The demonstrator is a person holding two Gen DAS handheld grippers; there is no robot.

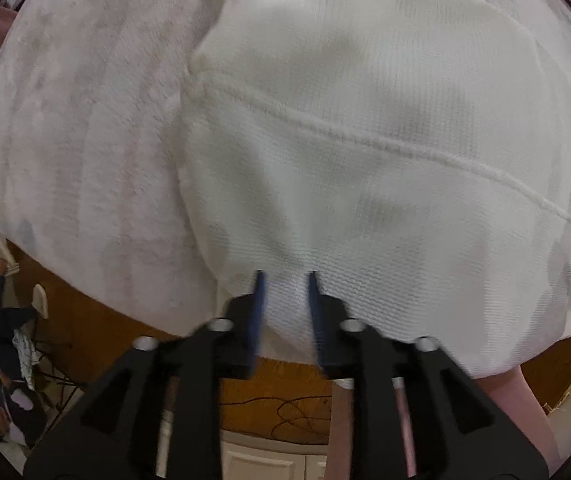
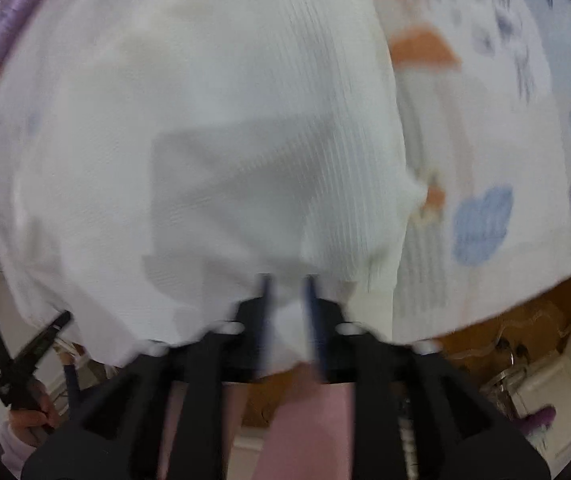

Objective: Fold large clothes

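Left gripper [image 1: 285,280]: jaws apart, straddling the near hem of the white ribbed garment [image 1: 365,120], pads not pressing it. Garment lies flat on the patterned bedspread [image 2: 505,160], left of its orange and blue prints. Right gripper [image 2: 288,280]: jaws parted over the same hem, blurred, no grip.

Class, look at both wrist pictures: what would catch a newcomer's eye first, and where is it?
A big white knitted garment fills both views, spread over a patterned cover with blue and orange prints. At the bottom of each picture, blue-padded black fingers straddle the garment's near edge.
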